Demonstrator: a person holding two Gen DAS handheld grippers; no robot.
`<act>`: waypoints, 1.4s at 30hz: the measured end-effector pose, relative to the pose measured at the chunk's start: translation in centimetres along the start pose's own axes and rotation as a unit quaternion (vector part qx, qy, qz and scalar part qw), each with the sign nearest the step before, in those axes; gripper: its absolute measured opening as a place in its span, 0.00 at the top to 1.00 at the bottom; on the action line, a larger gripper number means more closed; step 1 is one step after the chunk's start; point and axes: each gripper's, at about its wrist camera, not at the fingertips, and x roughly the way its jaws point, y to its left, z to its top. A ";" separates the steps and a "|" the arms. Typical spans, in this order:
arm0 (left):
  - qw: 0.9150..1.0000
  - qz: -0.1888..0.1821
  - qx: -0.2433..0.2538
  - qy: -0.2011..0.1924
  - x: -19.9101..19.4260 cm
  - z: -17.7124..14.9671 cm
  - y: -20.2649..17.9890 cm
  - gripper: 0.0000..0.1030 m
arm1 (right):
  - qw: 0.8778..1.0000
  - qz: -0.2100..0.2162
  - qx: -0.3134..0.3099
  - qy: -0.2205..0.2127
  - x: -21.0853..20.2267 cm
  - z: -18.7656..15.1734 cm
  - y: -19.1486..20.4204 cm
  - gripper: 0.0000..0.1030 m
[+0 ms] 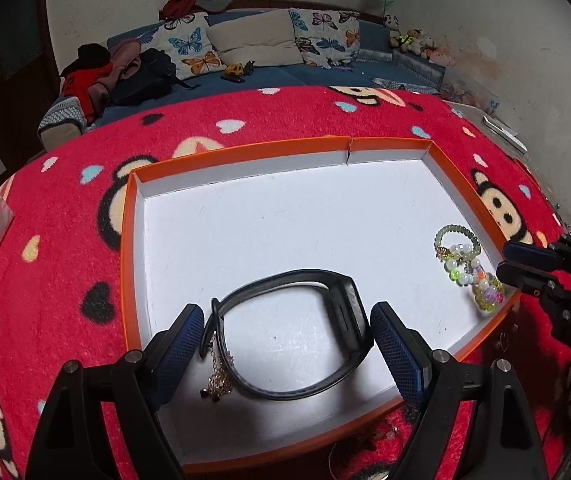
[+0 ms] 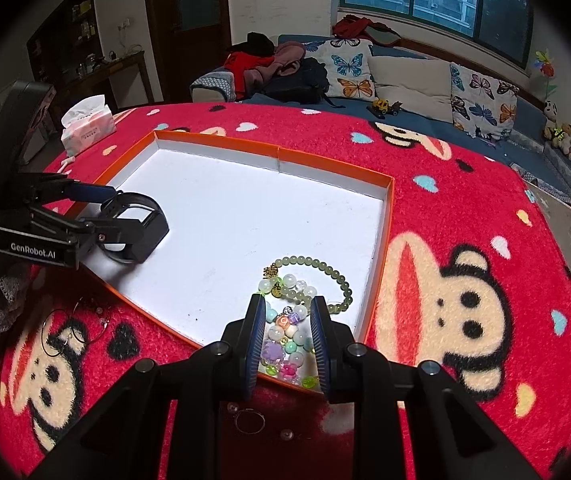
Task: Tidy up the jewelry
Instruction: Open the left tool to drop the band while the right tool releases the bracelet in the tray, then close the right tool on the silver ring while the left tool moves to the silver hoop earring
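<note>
A black smart-band watch (image 1: 345, 312) rests on the white floor of an orange-rimmed tray (image 1: 245, 148) and fills the span of my left gripper (image 1: 287, 308), whose wide-set pads touch both its ends. A thin gold chain with charms (image 1: 219, 378) lies under the band by the left finger. At the tray's near right corner, my right gripper (image 2: 288, 302) has its narrow jaws shut on a colourful bead bracelet (image 2: 285, 336). A pale green bead bracelet (image 2: 325, 276) lies just beyond it. From the side, the left gripper (image 2: 125, 210) hugs the watch (image 2: 153, 236).
The tray (image 2: 221, 140) sits on a red monkey-print blanket (image 2: 465, 208). Thin hoop earrings (image 2: 65, 336) and a small ring (image 2: 249, 420) lie on the blanket in front of the tray. A tissue pack (image 2: 85, 126) stands at the far left. A sofa with butterfly cushions (image 1: 193, 44) is behind.
</note>
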 end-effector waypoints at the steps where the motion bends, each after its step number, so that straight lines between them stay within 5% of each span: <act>1: 1.000 -0.002 0.000 -0.001 0.0 -0.2 0.0 0.11 | 1.000 0.001 0.000 0.000 0.0 0.0 0.1 0.75; 10: 0.999 -0.020 -0.012 -0.039 -2.3 -1.3 0.4 0.11 | 1.000 0.002 -0.001 0.000 0.0 -0.1 0.4 0.75; 29: 1.000 -0.003 -0.007 -0.028 -6.1 -6.2 -0.6 0.11 | 1.000 0.006 0.021 0.010 -2.5 -3.9 -0.2 0.75; 42: 0.999 -0.002 -0.035 0.018 -8.7 -11.7 -0.6 0.11 | 0.999 0.023 0.019 0.035 -3.0 -6.3 0.8 0.75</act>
